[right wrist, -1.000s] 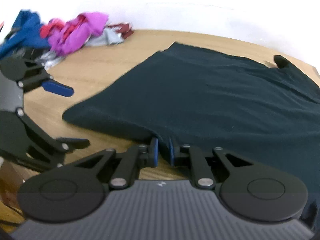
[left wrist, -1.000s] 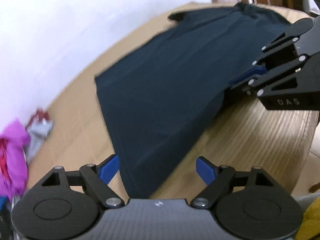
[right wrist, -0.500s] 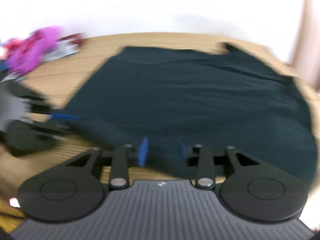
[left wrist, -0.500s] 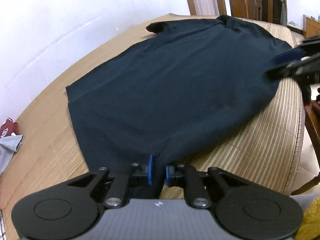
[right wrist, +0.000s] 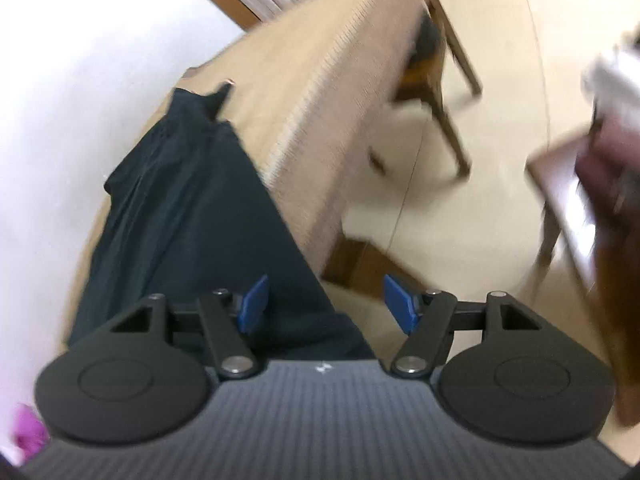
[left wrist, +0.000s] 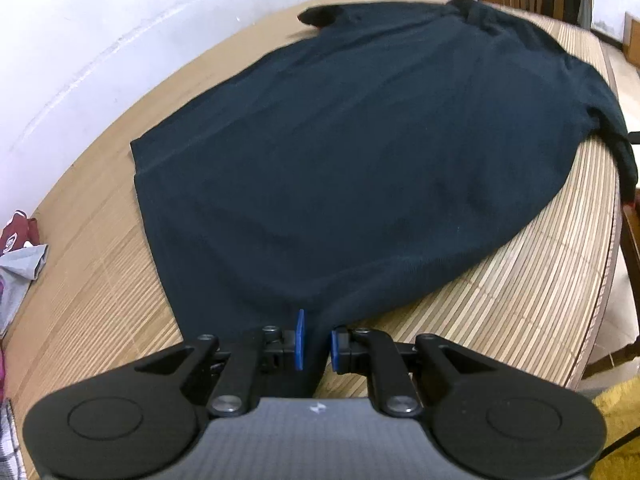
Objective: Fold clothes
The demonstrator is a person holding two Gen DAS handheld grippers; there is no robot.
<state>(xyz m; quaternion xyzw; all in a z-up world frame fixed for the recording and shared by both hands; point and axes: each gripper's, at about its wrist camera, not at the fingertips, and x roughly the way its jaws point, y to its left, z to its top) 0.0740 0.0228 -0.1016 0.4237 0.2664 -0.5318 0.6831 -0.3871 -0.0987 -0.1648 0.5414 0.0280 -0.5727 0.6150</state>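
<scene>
Dark shirt (left wrist: pixel 360 168) flat on tabletop (left wrist: pixel 520 300), apparently unfolded. My left tongs (left wrist: pixel 316 346) pinch its near hem; right tongs (right wrist: pixel 326 304) just opened wide, empty.

One dark navy garment (left wrist: pixel 360 168) lies spread across one bamboo-slatted table (left wrist: pixel 532 304). Two grippers show: the left gripper (left wrist: pixel 316 344) and the right gripper (right wrist: pixel 326 306), each with two blue pads. At nine o'clock in the left wrist view sits one small heap of clothes (left wrist: pixel 18 256). One wooden chair (right wrist: pixel 436 76) stands at one o'clock in the blurred right wrist view.
</scene>
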